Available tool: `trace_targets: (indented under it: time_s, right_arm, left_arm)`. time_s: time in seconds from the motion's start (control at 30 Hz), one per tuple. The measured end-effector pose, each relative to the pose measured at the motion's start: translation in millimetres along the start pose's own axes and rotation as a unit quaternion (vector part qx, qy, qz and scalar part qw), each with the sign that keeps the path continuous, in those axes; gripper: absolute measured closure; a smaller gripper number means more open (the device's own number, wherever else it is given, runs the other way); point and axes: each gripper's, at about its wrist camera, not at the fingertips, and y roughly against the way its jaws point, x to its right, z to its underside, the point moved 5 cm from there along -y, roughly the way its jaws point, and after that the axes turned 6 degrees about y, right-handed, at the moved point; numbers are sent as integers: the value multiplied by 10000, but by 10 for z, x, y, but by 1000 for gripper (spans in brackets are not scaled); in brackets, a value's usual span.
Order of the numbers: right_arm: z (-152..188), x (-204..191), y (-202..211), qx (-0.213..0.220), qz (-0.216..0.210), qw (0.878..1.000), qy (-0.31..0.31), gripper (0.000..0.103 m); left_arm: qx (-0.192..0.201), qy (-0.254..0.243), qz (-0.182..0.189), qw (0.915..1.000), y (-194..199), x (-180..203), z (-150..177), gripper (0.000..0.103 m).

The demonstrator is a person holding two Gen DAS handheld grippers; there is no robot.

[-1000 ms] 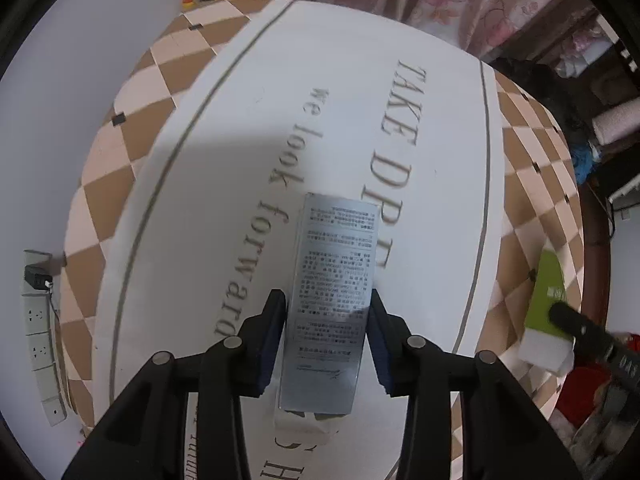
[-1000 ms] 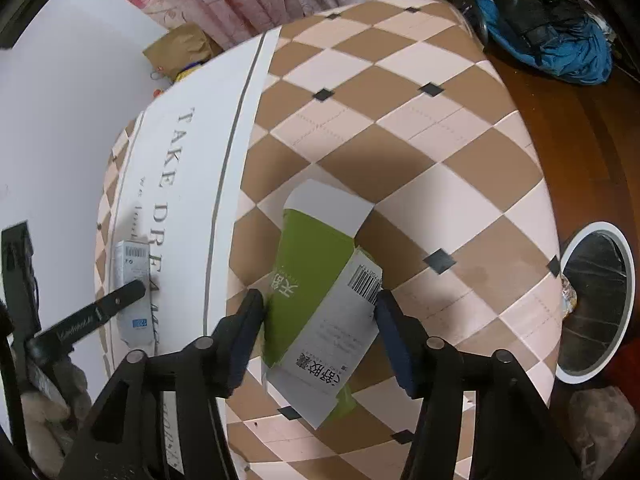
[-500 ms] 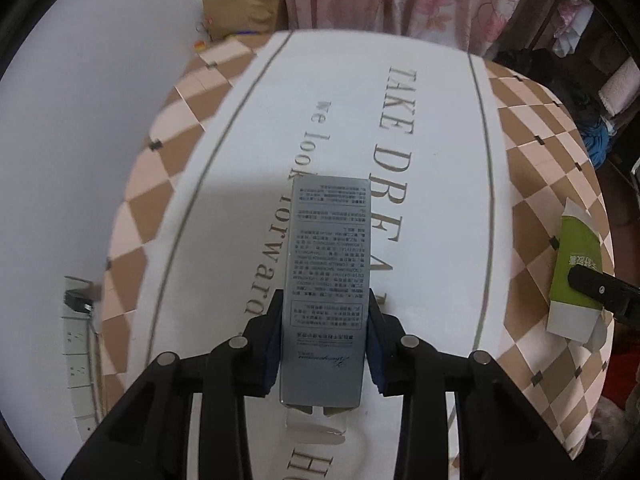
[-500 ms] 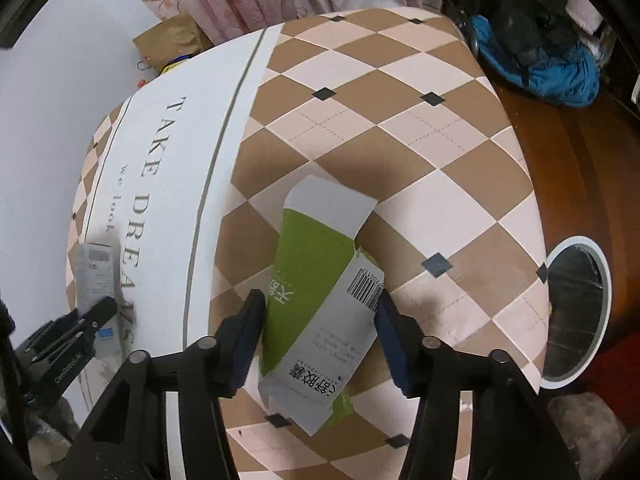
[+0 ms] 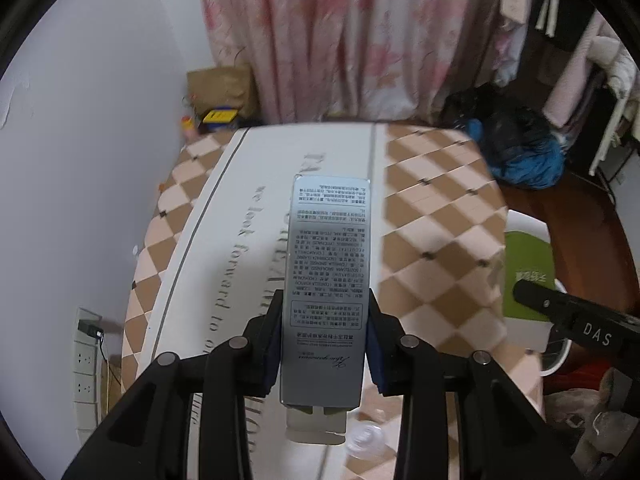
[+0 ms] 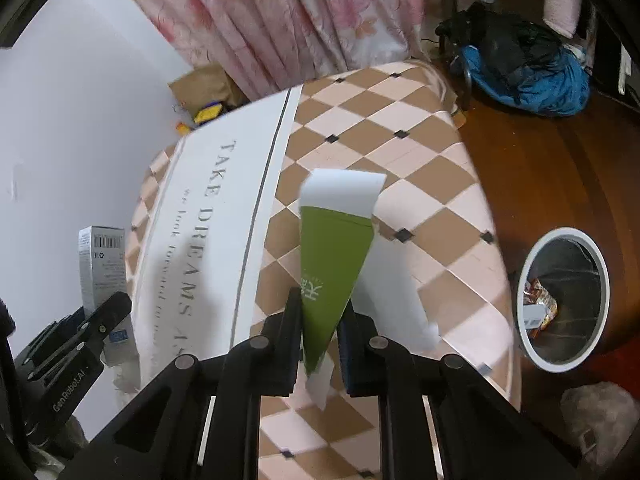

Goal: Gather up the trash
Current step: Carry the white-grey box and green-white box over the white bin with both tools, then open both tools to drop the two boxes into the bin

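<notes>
The left gripper is clamped on a tall silver box, its pads pressed to the box's two long sides, and the box stands clear above the bed cover; the box's near end is cut off behind the jaws, and the fine print on its face is too small to read. The right gripper has just been closing and now pinches a flattened green carton, squeezed thin between the pads, with a white flap at its far end and a loose white panel hanging to its right. That panel is blurred, so its printing cannot be made out. To the right, on the wooden floor, stands a white-rimmed bin with what looks like a crumpled wrapper inside; most of its inside is dark. In the left wrist view the green carton is half hidden behind the other gripper's black finger. Pink floral curtains hang at the far side.
</notes>
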Motion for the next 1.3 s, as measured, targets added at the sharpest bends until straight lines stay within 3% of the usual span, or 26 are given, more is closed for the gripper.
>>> trace_targets:
  time_s: [0.2,0.37,0.53,0.7,0.9,1.03,1.3]
  right_arm:
    - [96,216,525,355,-394,9983,-229,88]
    - [127,560,1057,721,-350,9963,-309,88]
    - [199,1292,1545,997,-64,9927,-676,88]
    - [321,2206,1792,1071,333,9864,-1199,88]
    - [553,3142,1628,859,543,9781,-1818,89]
    - [732,3661,1215,543,518,9726,-2201,89]
    - [997,4286,355,-6,380,9622,-2697,89]
  left_arm:
    - [146,-15,197,9997,265,321,59,71]
    - [148,-222,595,9979,422,882,85,71]
    - [13,-586,1127,9919,417,1739,110,71]
    - [-272,-1038,1633,9807,270,2755,212,71]
    - [-720,-1528,1820,9687,-190,3658,421,71]
    - [-1055,-1687,1783,9636,-588,3941,583,71]
    - [-1815,-1847,1691,9510,-1351,4279,914,71]
